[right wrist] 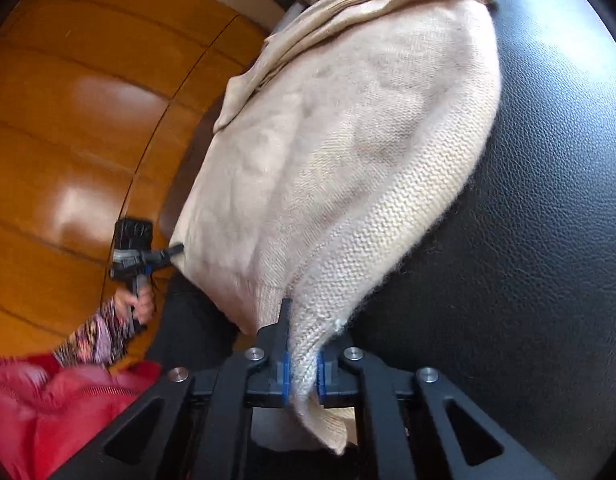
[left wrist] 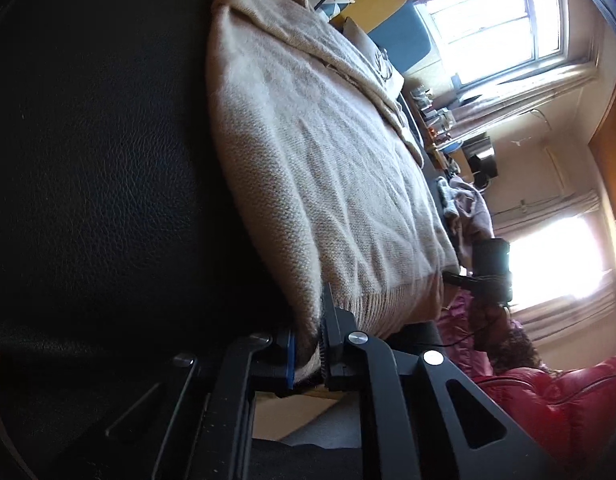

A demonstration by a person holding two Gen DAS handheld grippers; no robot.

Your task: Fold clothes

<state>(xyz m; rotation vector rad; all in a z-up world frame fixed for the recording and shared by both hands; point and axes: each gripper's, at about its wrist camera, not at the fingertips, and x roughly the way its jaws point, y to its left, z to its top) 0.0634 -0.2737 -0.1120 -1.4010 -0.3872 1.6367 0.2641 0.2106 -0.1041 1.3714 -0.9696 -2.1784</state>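
Folding is barely getting going: cream knitted sweater (right wrist: 348, 152) is lying flat on the black leather seat (right wrist: 548, 240), and both left gripper (left wrist: 308, 354) and right gripper (right wrist: 301, 372) fingers are pinching its ribbed hem corners, ready for folding over.

1. The left gripper (left wrist: 308, 354) has its 2 jaws clamped together on a fold of knit hem.
2. The right gripper (right wrist: 301, 372) is likewise clamped, knit fabric pinched between its blue pads (right wrist: 284, 376).
3. Both grippers point downward at a slant.
4. A hand (right wrist: 141, 302) in a patterned sleeve (right wrist: 95, 332) grips the left gripper's handle.
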